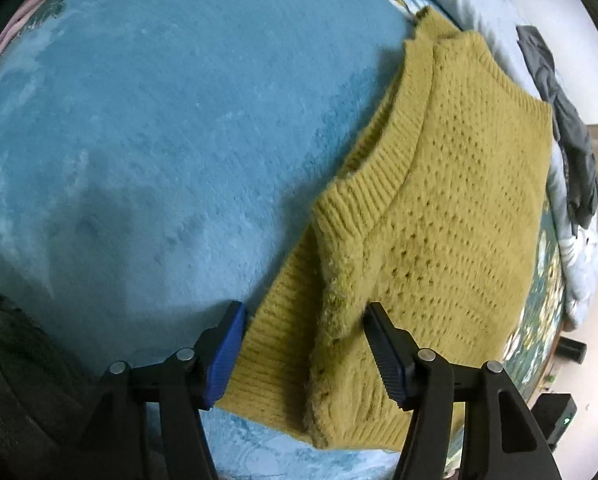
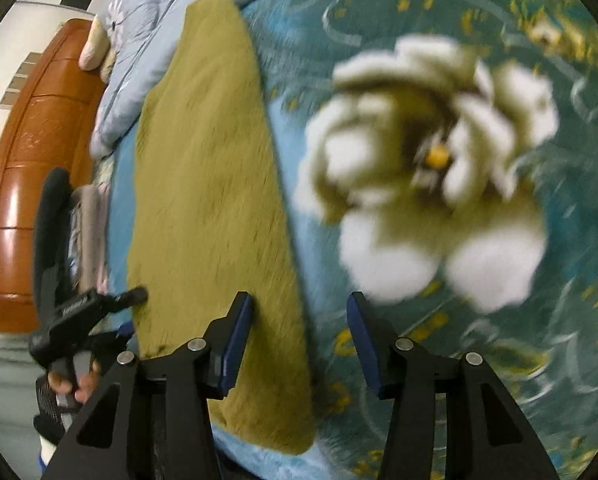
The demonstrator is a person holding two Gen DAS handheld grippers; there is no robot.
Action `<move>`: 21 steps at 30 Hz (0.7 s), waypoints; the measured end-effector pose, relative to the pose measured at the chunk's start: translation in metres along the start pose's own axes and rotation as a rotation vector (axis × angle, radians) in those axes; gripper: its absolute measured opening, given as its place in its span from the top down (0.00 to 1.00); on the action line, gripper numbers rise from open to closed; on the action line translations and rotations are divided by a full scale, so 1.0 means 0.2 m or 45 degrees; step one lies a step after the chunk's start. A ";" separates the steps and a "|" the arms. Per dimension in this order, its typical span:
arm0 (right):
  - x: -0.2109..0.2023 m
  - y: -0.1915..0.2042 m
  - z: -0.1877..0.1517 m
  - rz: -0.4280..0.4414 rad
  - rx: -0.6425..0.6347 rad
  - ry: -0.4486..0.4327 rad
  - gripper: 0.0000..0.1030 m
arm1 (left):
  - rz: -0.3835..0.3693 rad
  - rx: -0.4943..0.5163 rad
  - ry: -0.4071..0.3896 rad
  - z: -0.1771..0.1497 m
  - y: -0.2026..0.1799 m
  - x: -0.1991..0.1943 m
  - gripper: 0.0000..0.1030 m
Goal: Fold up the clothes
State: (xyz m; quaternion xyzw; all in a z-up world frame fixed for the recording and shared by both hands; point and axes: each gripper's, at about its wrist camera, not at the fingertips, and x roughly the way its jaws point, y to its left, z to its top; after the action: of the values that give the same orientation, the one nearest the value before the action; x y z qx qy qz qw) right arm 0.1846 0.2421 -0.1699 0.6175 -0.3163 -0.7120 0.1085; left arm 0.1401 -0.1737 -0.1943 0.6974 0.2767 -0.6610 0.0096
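Currently, left wrist view: left gripper [image 1: 303, 320] fingers apart, straddling the near edge of the yellow knit sweater [image 1: 439, 220] lying folded on the blue blanket [image 1: 159, 140], pads not pressing. Right wrist view, blurred: right gripper [image 2: 299, 312] fingers apart over the sweater's edge, nothing clamped.
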 end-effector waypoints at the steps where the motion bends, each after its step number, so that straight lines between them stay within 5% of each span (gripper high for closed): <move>1: 0.02 0.00 -0.02 0.023 -0.003 0.018 0.51 | -0.008 -0.008 0.021 0.00 0.01 0.01 0.37; 10: 0.08 0.02 -0.21 0.135 -0.049 0.190 0.51 | -0.008 -0.013 0.037 -0.02 0.01 0.01 0.37; 14: 0.01 0.01 -0.23 0.141 -0.094 0.147 0.51 | -0.008 -0.014 0.038 -0.03 0.00 0.01 0.37; 21: 0.08 -0.09 -0.12 0.176 0.113 0.065 0.51 | -0.017 -0.021 0.054 -0.04 0.00 0.01 0.37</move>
State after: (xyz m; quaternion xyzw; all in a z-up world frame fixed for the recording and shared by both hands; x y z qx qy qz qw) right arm 0.2082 0.2389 -0.1946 0.6165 -0.3864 -0.6721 0.1380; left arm 0.1485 -0.1701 -0.1951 0.7093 0.2870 -0.6438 0.0049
